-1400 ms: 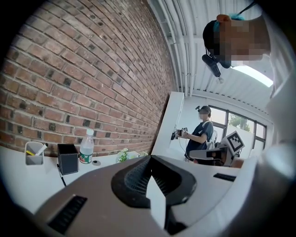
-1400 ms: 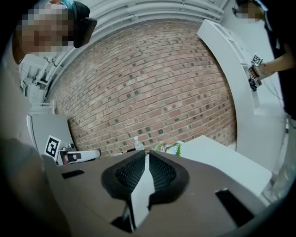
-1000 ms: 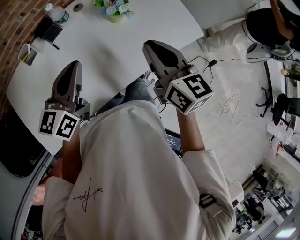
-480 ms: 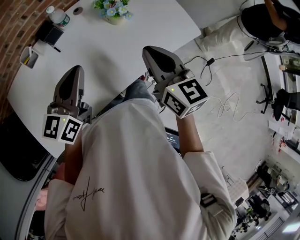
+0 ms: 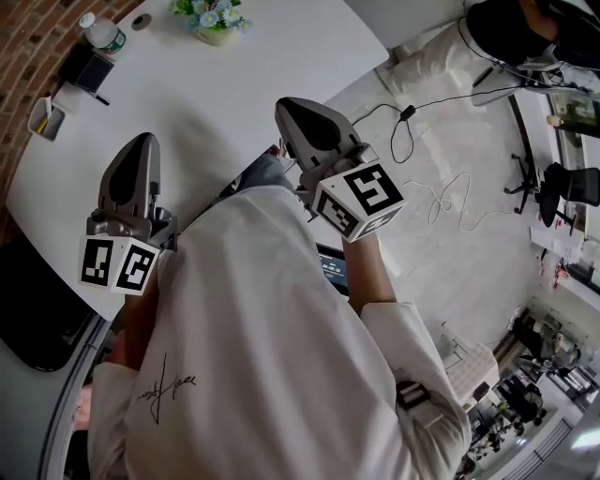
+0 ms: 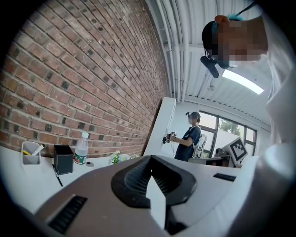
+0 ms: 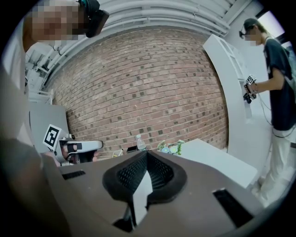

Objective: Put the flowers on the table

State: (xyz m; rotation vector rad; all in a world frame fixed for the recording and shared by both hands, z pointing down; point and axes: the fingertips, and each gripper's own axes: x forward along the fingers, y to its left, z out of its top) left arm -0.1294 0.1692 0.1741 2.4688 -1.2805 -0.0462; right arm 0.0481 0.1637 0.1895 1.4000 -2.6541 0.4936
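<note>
The flowers (image 5: 211, 14), small blue and white blooms in a pale pot, stand at the far end of the white table (image 5: 234, 84). They also show as the flowers (image 6: 115, 157) and the flowers (image 7: 169, 147) in the gripper views, well away from both grippers. My left gripper (image 5: 139, 142) is held over the table's near edge, shut and empty. My right gripper (image 5: 286, 105) hovers by the table's right edge, jaws together with nothing between them. In their own views the left gripper (image 6: 150, 159) and right gripper (image 7: 147, 155) point toward the brick wall.
A water bottle (image 5: 98, 33), a black box (image 5: 82, 66) and a white pen cup (image 5: 44, 114) sit along the table's left side by the brick wall. Cables (image 5: 441, 197) trail on the floor to the right. Another person (image 7: 277, 92) stands beyond the table.
Both grippers have drifted slightly left and up in the head view, and the table has slid toward the top of the frame. The jaws stay closed and empty.
</note>
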